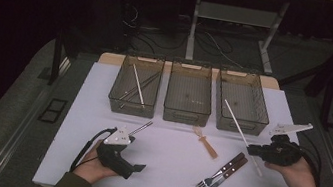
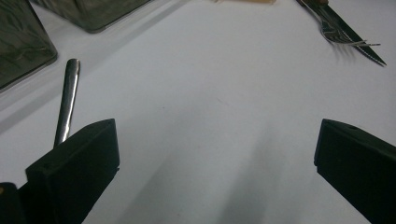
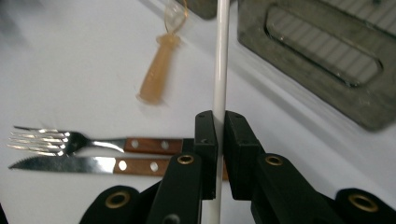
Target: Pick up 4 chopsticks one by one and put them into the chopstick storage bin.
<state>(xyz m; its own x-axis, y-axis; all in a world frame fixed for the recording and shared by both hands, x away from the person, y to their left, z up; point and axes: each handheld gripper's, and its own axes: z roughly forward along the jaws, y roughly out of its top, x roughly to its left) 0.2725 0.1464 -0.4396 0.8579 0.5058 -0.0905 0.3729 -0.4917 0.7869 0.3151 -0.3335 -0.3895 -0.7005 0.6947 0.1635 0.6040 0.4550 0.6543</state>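
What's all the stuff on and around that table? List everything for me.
Table: 1, white, centre.
Bins: 3, clear grey, side by side at the table's far edge.
White stick: 1, held in the right gripper, its far end over the right bin.
Sticks in left bin: one white and some dark ones, number unclear.
Metal rod: 1, silver, on the table by the left gripper.
Plastic utensil: 1, amber handle, table centre.
Fork: 1, wood handle, front right.
Knife: 1, wood handle, beside the fork.
Desk legs: pale, behind the table.
Left gripper: black, jaws wide open, nothing between them.
Right gripper: black, shut on the white stick.
Hands: 2, one on each gripper.
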